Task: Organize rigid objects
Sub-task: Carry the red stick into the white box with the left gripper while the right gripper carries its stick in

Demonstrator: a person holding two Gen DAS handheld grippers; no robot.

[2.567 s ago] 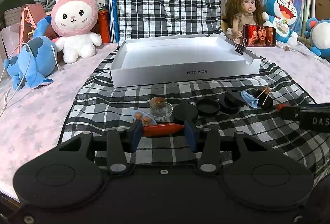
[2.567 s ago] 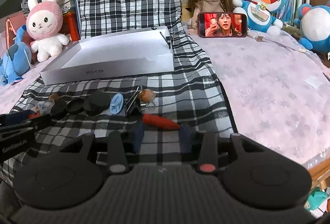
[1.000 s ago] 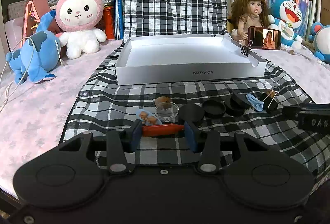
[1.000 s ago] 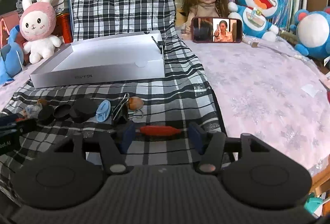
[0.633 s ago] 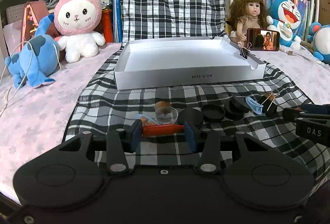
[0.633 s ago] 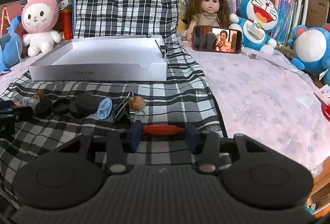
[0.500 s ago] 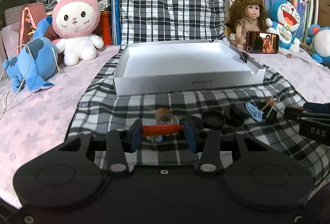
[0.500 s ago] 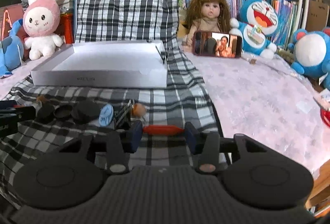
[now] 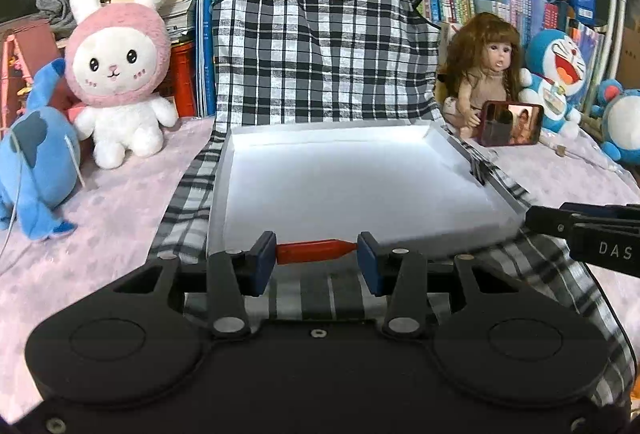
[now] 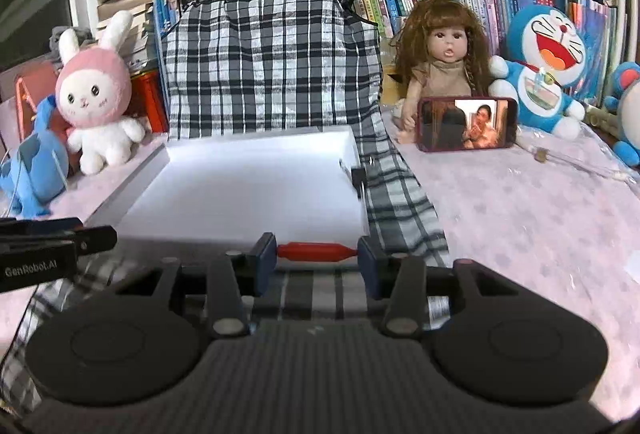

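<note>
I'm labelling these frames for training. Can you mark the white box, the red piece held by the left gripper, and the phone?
white box (image 9: 340, 174), left wrist view, on its bare floor.
red piece (image 9: 312, 251), left wrist view, mid-body between the jaws.
phone (image 10: 466, 129), right wrist view, centre of its screen.

Left gripper (image 9: 316, 258): matt black plastic body, blue rubbery-looking pads, small metal screws. Right gripper (image 10: 316, 256): same, w/ ribbed matt top. Each clamps a smooth, slightly glossy red plastic piece (image 9: 316, 251) (image 10: 317, 250). White box (image 9: 344, 170): matt card/paper, smooth. Checked cloth (image 9: 320, 46): woven fabric, matt, creased. Bed cover (image 10: 520, 202): soft pinkish textile. Bunny (image 9: 116, 74): fluffy plush. Phone (image 10: 466, 124): glossy screen. Doll (image 10: 440, 54): smooth plastic-looking w/ fibrous hair.
</note>
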